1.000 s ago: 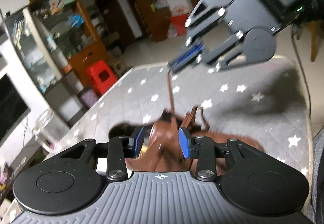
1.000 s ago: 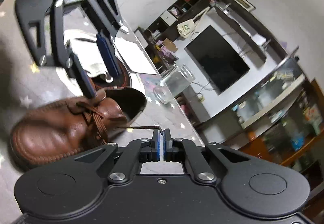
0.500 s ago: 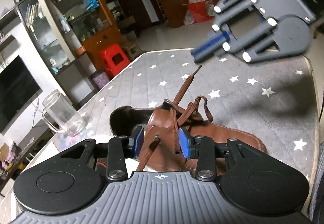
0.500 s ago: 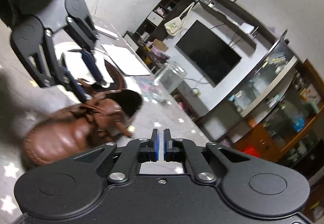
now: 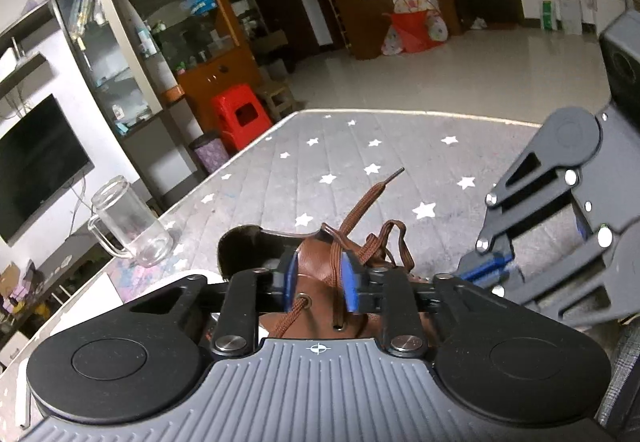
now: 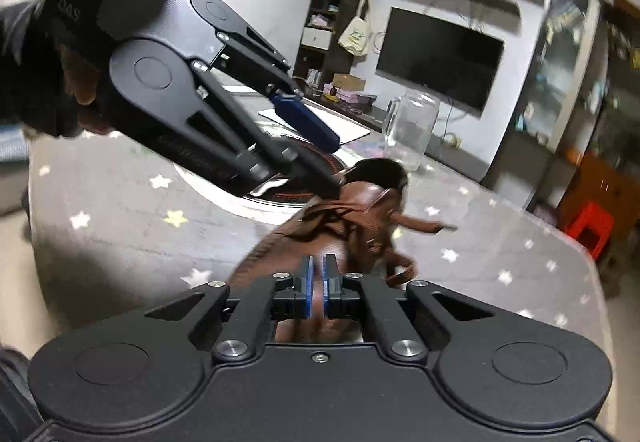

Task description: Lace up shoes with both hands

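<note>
A brown leather shoe (image 5: 316,266) lies on the grey star-print tablecloth (image 5: 400,146). My left gripper (image 5: 319,280) is closing, and its blue pads press both sides of the shoe's eyelet flap, with a strand of brown lace (image 5: 372,194) running up between them. The lace's free end sticks out over the cloth. My right gripper (image 5: 486,272) hangs low on the right of the shoe. In the right wrist view the right gripper (image 6: 318,292) is shut with nothing in it, above the shoe (image 6: 288,242) toe, and the left gripper (image 6: 336,162) reaches in from the upper left.
A clear glass mug (image 5: 128,222) stands near the table's left edge, just behind the shoe. A round white and dark plate (image 6: 280,198) and a paper sheet (image 6: 344,122) lie behind the shoe. A hand (image 6: 84,90) holds the left gripper. A red stool (image 5: 240,118) stands beyond the table.
The right gripper let go of the lace end, rolled and dropped from above the shoe to its right side. The left gripper's jaws narrowed onto the eyelet flap.
</note>
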Motion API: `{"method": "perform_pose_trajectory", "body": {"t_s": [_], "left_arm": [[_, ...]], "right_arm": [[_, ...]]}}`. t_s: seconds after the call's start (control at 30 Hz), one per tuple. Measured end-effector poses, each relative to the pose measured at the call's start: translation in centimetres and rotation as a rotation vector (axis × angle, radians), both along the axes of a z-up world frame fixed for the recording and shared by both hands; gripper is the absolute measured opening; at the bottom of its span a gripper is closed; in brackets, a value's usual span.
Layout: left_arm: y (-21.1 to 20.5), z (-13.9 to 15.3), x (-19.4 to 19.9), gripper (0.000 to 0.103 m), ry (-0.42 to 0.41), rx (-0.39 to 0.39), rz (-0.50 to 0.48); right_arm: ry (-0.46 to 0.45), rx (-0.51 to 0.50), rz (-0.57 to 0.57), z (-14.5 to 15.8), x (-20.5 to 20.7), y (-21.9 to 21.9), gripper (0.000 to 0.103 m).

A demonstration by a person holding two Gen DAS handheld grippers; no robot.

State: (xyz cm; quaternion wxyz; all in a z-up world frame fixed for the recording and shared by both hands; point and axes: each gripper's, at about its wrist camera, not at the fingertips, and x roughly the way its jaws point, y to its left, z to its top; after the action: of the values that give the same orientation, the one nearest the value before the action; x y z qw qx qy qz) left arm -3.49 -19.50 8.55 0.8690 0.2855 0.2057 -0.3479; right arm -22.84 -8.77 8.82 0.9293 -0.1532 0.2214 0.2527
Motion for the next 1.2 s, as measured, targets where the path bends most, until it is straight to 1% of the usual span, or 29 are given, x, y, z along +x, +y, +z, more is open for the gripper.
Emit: {"method": "perform_pose_trajectory", "body": {"t_s": [0.1, 0.27, 0.43, 0.77, 0.9, 0.97, 1.1, 1.2], "left_arm": [[-0.5, -0.1, 0.2, 0.015, 0.002, 0.034, -0.025], [-1.3, -0.2, 1.1, 0.015, 0.007, 0.081, -0.056], [-1.8, -1.0, 1.9, 0.015, 0.027, 0.128, -0.086], [-3.1, -1.9, 3.4, 0.015, 0.055, 0.162, -0.125], [-3.9, -2.3, 4.2, 0.015, 0.061, 0.158, -0.111], [-4.0, -2.4, 4.3, 0.011, 0.057, 0.156, -0.099], [-3.7, -2.3, 3.5, 0.004, 0.016, 0.143, -0.066], [-3.0, -1.8, 2.5, 0.003, -0.014, 0.111, -0.020]], "right_arm": [[0.021, 0.038, -0.008, -0.3, 0.1, 0.3, 0.003], [0.060, 0.070, -0.034, -1.3, 0.3, 0.6, 0.003], [0.085, 0.114, -0.054, -1.3, 0.4, 0.2, 0.003], [0.090, 0.123, -0.049, -1.4, 0.5, -0.2, 0.004], [0.092, 0.129, -0.049, -1.5, 0.6, -0.2, 0.004], [0.094, 0.133, -0.050, -1.5, 0.6, -0.1, 0.004], [0.095, 0.134, -0.049, -1.5, 0.6, -0.1, 0.004], [0.096, 0.134, -0.051, -1.5, 0.5, 0.0, 0.004]]}}
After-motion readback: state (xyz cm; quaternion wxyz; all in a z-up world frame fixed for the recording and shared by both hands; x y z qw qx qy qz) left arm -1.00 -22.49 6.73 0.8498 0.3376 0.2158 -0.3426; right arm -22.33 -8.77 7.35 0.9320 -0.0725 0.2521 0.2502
